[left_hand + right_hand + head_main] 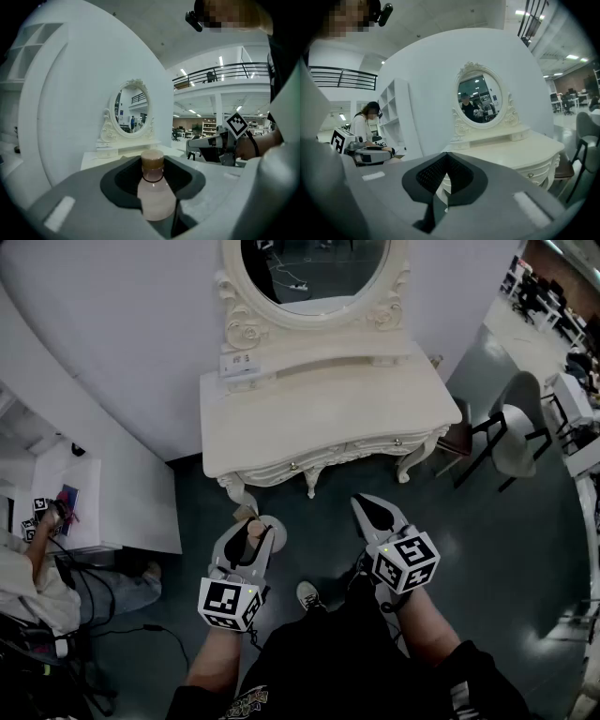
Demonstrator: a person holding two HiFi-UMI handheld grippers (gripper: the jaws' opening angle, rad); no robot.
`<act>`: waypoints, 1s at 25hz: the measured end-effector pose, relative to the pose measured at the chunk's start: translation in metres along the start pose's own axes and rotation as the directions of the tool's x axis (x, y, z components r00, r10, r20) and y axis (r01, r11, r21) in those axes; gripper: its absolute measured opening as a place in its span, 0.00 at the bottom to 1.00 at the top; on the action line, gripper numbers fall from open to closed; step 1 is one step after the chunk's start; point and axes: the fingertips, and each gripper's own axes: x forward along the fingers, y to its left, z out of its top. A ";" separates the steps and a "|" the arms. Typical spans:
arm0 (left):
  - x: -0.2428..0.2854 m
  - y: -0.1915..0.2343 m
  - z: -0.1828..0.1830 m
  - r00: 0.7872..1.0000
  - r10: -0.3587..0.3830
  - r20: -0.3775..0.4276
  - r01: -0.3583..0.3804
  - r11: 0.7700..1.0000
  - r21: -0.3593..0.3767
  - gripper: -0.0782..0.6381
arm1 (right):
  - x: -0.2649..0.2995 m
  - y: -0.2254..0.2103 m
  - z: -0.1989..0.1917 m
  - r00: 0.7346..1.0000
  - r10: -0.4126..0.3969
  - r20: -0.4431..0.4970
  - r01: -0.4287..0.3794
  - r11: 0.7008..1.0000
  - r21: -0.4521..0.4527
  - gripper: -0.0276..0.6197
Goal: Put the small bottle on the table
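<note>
The left gripper is clamped on the small pale-pink plastic bottle with a tan cap, which stands upright between its dark pads. The right gripper has its jaws pressed together on nothing. The cream-white carved dressing table with an oval mirror stands well ahead of both, and most of its top is bare. To do this step well, I judge the bottle should travel forward level, come down onto open tabletop, and be freed only once its base sits flat. Only the head view shows the dark floor between grippers and table. Only the left gripper view shows the cap and neck rising clear of the pads.
</note>
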 end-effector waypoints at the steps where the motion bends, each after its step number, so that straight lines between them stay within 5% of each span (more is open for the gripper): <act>1: 0.001 -0.001 0.000 1.000 -0.001 0.000 0.001 1.000 0.001 0.30 | -0.001 -0.001 0.000 1.000 0.000 0.000 0.000 1.000 0.000 0.09; 25: 0.025 -0.028 0.011 1.000 -0.019 0.011 0.020 1.000 -0.019 0.30 | -0.022 -0.025 0.013 1.000 0.004 0.006 -0.004 1.000 -0.022 0.09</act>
